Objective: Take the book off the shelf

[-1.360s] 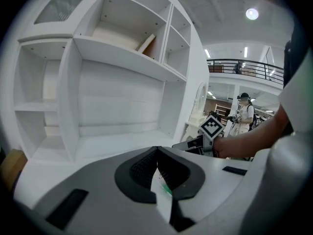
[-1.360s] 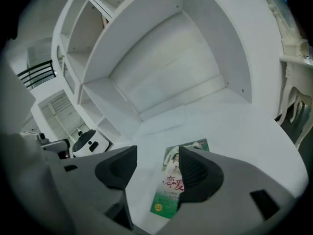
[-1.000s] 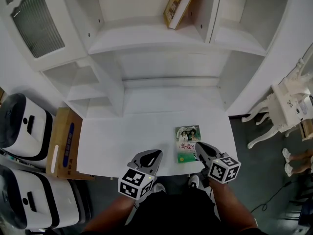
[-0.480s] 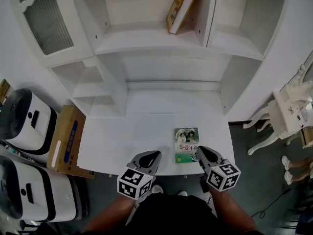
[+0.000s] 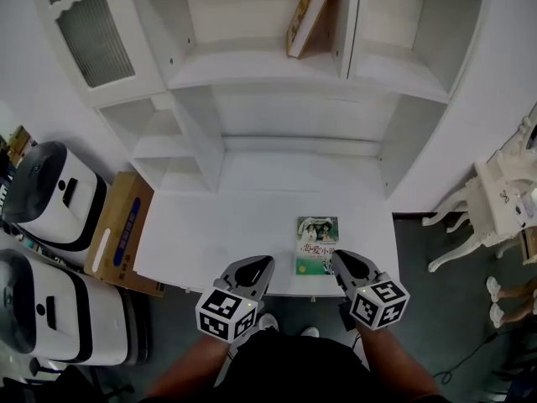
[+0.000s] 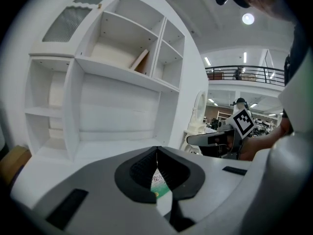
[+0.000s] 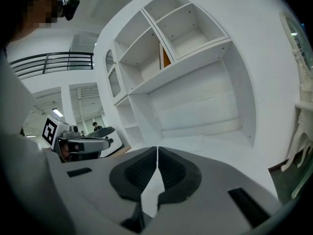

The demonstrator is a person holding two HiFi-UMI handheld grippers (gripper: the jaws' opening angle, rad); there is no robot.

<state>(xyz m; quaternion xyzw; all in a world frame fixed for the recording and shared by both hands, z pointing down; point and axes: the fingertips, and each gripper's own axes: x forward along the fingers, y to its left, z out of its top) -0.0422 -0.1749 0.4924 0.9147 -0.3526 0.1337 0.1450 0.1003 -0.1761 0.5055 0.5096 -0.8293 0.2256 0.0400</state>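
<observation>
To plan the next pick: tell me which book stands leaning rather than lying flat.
The yellow-brown book, propped at a tilt on the upper shelf; the green-covered book lies flat on the white desktop below.

Each hand carries a smooth grey-shelled tool: the left gripper and the right gripper taper to rounded tips, lined inside with black ribbed pads. Each bears a white cube printed with black square markers. The person wears black clothing
</observation>
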